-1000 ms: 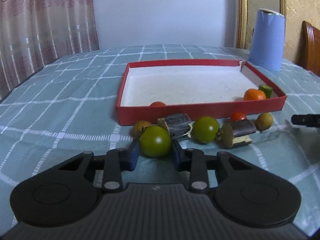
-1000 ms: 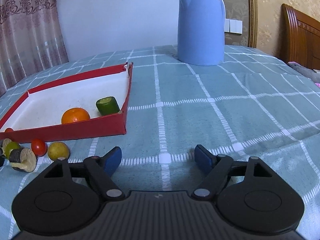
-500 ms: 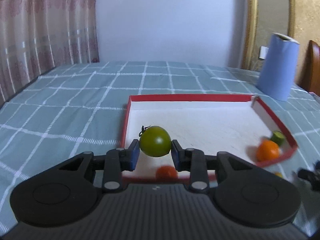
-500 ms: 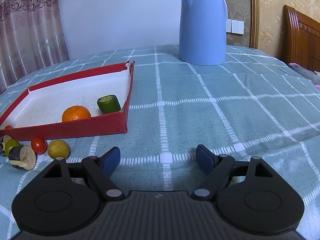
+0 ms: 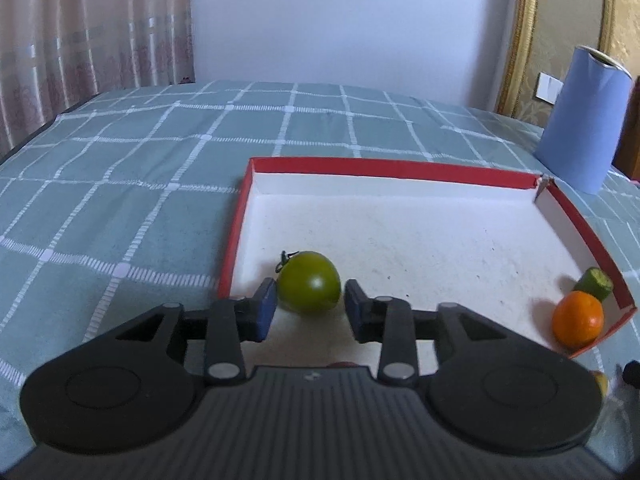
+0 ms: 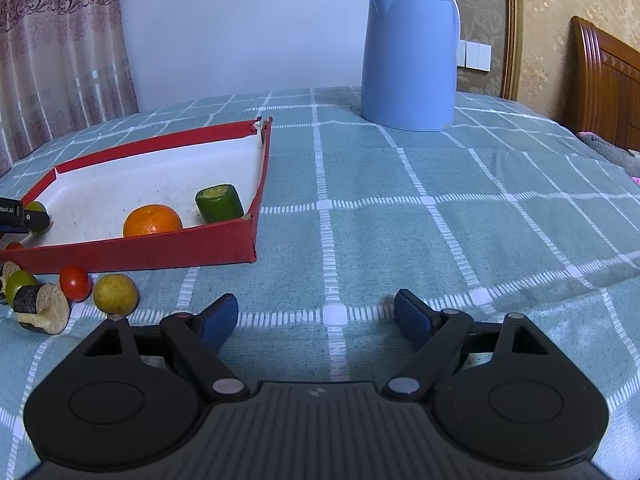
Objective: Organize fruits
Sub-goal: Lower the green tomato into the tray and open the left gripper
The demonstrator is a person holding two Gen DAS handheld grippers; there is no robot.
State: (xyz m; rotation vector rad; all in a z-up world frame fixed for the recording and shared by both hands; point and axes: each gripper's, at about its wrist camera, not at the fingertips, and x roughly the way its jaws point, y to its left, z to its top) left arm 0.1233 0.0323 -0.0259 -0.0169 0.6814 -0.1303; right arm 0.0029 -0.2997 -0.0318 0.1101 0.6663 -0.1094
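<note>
A green tomato [image 5: 309, 281] lies on the white floor of the red tray [image 5: 384, 168], near its front left corner. My left gripper [image 5: 310, 304] sits around it with the jaws opened, small gaps on both sides. An orange [image 5: 578, 319] and a green cucumber piece [image 5: 595, 283] lie in the tray's right front corner. My right gripper [image 6: 316, 312] is open and empty over the cloth, right of the tray [image 6: 132, 254]. Outside the tray's front wall lie a yellow-green fruit [image 6: 116, 294], a red cherry tomato [image 6: 75, 283], a green tomato [image 6: 19, 282] and a dark cut piece [image 6: 42, 307].
A blue kettle [image 6: 410, 52] stands behind the tray on the checked teal cloth [image 6: 440, 220]; it also shows in the left wrist view [image 5: 582, 118]. A curtain [image 5: 92, 28] hangs at the back left. A wooden headboard [image 6: 608, 80] is at the far right.
My left gripper carried the green tomato from in front of the tray over its wall, lowered it onto the tray floor and opened its jaws. The right gripper stayed nearly still.
</note>
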